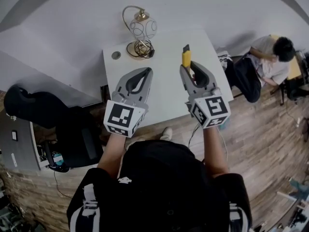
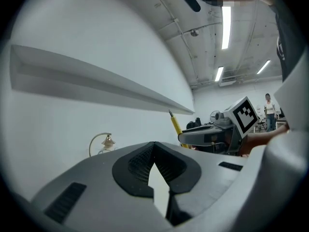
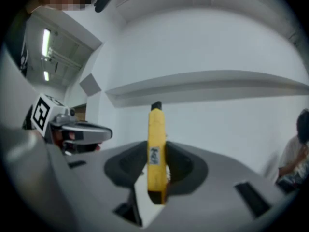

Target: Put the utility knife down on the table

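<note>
A yellow utility knife [image 1: 186,57] with a black tip stands out forward from my right gripper [image 1: 186,68], whose jaws are shut on its handle. Both hang above the far right part of the white table [image 1: 164,98]. In the right gripper view the knife [image 3: 156,149] stands upright between the jaws of the right gripper [image 3: 157,178]. My left gripper [image 1: 146,72] hovers over the table's middle, level with the right one, its jaws shut with nothing between them. The left gripper view shows the left gripper [image 2: 154,147] with its tips closed, and the knife [image 2: 175,124] off to the right.
A brass lamp with a glass globe [image 1: 140,33] stands at the table's far edge, next to a small round disc [image 1: 116,55]. A seated person [image 1: 270,62] is beyond the table's right end. A black chair [image 1: 29,105] stands at the left.
</note>
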The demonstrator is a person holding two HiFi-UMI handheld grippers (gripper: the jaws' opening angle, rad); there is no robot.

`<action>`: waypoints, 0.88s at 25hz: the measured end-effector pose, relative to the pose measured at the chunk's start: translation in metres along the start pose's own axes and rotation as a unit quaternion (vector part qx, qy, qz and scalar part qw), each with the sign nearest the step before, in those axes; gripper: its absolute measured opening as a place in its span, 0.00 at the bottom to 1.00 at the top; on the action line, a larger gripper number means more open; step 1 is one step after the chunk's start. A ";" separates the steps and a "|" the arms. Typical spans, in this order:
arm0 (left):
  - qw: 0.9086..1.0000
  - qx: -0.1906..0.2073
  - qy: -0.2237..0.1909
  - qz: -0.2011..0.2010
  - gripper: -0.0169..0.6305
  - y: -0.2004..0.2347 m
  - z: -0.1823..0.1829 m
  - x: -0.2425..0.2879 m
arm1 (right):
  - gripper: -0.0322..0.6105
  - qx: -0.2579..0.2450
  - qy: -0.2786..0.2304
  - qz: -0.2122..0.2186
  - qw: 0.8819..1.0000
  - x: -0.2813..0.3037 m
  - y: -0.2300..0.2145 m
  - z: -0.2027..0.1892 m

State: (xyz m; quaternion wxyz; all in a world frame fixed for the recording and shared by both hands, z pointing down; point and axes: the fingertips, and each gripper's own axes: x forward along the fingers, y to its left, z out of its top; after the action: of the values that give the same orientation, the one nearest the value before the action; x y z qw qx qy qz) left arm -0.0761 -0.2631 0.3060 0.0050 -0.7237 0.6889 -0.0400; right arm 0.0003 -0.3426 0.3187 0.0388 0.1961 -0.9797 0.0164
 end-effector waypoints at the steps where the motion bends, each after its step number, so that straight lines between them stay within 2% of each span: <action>1: 1.000 -0.001 0.001 0.010 0.05 0.003 -0.001 -0.001 | 0.26 0.000 0.000 0.009 1.000 0.004 0.001 0.000; 12: 0.994 -0.012 0.013 0.108 0.05 0.033 -0.012 -0.015 | 0.26 -0.005 0.019 0.109 0.994 0.048 0.021 -0.010; 22: 0.983 -0.031 0.035 0.177 0.05 0.053 -0.032 -0.044 | 0.26 -0.012 0.058 0.189 0.980 0.073 0.056 -0.035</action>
State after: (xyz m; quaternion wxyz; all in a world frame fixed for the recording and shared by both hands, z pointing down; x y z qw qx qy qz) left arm -0.1335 -0.2204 0.3325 -0.0341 -0.5885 0.8067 -0.0425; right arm -0.0857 -0.3174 0.3589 0.0941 0.0055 -0.9953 0.0232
